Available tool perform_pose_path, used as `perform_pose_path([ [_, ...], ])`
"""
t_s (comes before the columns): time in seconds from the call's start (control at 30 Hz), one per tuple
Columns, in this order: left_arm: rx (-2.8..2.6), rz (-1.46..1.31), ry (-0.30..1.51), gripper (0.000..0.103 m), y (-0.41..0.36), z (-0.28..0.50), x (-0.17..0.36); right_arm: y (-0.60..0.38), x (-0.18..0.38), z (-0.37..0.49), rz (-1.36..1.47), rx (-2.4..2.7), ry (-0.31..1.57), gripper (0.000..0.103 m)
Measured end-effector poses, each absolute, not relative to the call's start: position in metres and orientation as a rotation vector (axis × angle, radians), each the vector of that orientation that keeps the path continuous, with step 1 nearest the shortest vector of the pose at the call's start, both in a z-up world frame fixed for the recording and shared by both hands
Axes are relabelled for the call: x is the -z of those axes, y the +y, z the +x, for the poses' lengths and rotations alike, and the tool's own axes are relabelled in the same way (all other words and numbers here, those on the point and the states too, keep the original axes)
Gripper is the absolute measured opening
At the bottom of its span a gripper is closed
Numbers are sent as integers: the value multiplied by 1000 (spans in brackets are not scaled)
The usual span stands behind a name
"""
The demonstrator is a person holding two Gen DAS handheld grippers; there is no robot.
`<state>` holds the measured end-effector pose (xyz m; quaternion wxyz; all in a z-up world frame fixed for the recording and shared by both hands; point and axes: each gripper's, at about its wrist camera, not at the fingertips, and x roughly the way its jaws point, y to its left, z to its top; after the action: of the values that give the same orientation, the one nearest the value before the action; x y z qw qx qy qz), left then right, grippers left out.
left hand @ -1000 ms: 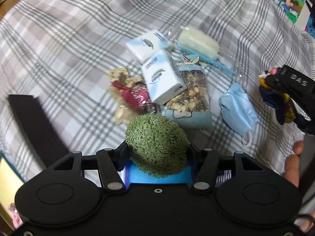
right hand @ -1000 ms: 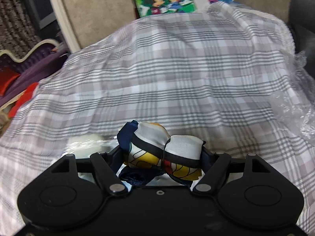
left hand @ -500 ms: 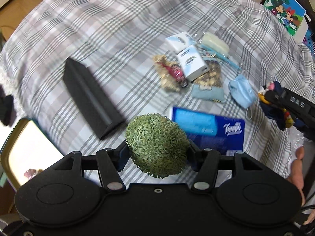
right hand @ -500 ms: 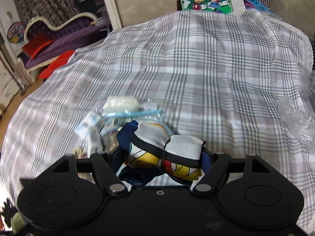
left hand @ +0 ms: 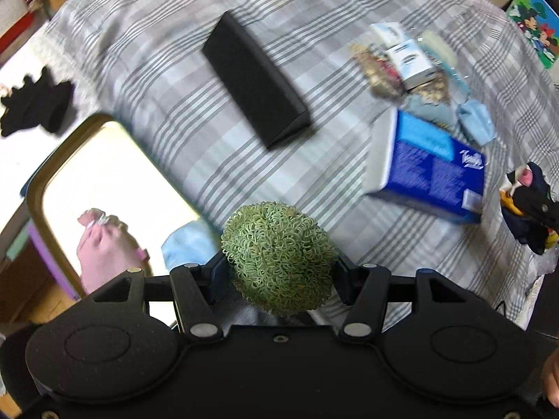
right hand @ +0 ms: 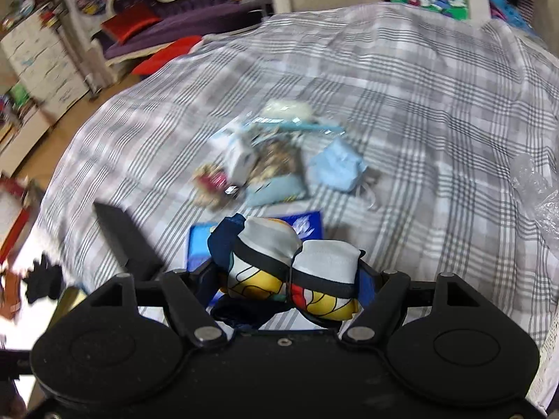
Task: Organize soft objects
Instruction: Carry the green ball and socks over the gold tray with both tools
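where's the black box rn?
Left wrist view, upper centre: the black box lies on the plaid cloth, left of the blue tissue pack.

The left gripper [left hand: 279, 272] is pointing steeply down, its jaws pinching a green ball [left hand: 277, 258] from both sides — the ball is bulging out ahead of the fingers. The right gripper [right hand: 290, 279] is tilting down less sharply, its jaws standing wider and clamping a printed cloth bundle [right hand: 293, 272]. In the left wrist view the right gripper [left hand: 532, 206] is showing at the right edge with its bundle — well apart from the left one. A fingertip [left hand: 552, 380] is peeking in at the lower right corner.
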<state>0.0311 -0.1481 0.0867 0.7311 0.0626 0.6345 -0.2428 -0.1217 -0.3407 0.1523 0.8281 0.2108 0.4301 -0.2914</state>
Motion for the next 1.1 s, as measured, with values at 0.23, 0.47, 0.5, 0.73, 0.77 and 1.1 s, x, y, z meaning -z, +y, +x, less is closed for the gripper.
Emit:
perform_pose_path([
  [0.23, 499, 74, 1404, 56, -102, 25, -76, -276, -146, -114, 391, 450, 996, 75],
  [0.47, 451, 20, 1420, 56, -67, 25, -60, -227, -129, -100, 350, 349, 1081, 75],
  [0.5, 442, 10, 1426, 56, -62, 26, -57, -221, -127, -97, 343, 334, 1092, 75],
  [0.73, 347, -31, 1464, 56, -26, 37, -35, -187, -107, -85, 315, 255, 1174, 75],
  [0.77, 334, -35, 1467, 56, -21, 39, -32, -183, -104, -82, 310, 249, 1186, 75],
  [1.1, 240, -61, 1473, 57, 6, 64, -12, -156, -77, -59, 278, 188, 1271, 75],
])
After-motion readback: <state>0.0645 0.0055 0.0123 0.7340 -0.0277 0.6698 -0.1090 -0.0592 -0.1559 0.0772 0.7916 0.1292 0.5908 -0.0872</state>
